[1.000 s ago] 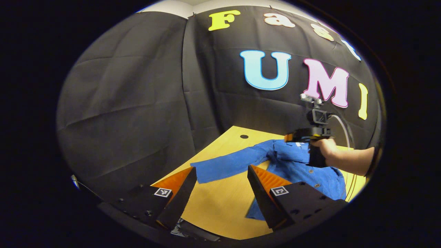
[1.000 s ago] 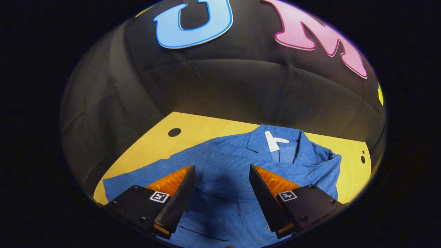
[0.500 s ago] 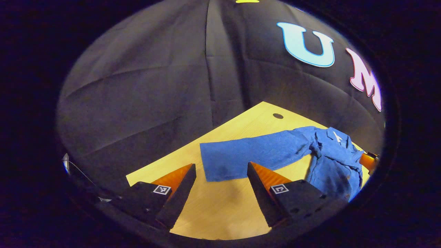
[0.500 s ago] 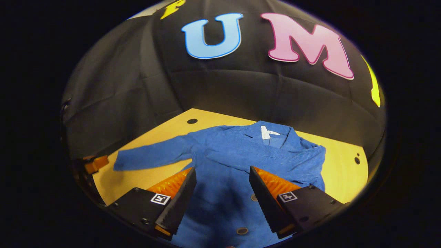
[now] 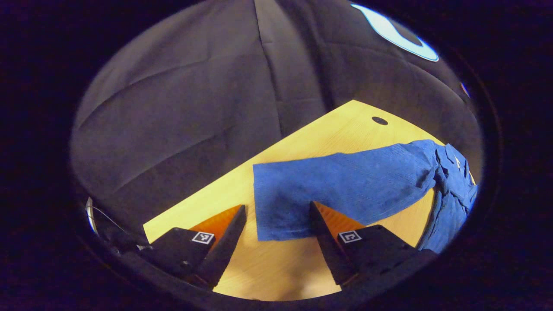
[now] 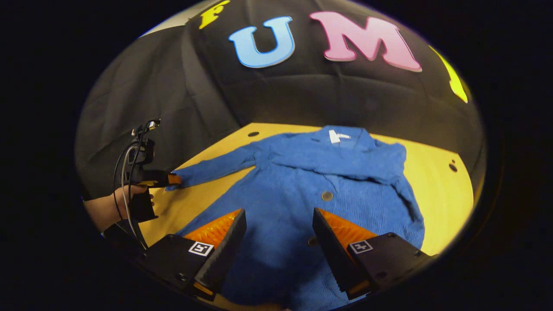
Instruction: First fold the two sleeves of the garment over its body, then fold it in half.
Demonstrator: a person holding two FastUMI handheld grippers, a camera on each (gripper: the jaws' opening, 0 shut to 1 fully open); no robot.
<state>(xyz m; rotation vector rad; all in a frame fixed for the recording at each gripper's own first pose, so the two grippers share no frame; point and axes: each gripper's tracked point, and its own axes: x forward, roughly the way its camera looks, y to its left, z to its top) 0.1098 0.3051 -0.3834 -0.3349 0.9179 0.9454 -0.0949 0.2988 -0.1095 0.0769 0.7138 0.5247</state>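
Blue knit buttoned garment (image 6: 302, 190) lies flat on the yellow wooden surface (image 6: 436, 190), collar toward the booth wall, hem toward the right gripper (image 6: 278, 246); one sleeve (image 5: 345, 185) stretches sideways, cuff by the left gripper (image 5: 276, 242); both sets of fingers spread apart, holding nothing.

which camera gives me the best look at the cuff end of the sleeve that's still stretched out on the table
The left gripper view: the sleeve's cuff lies flat between its open fingers. The right gripper view shows it small, at the left gripper.
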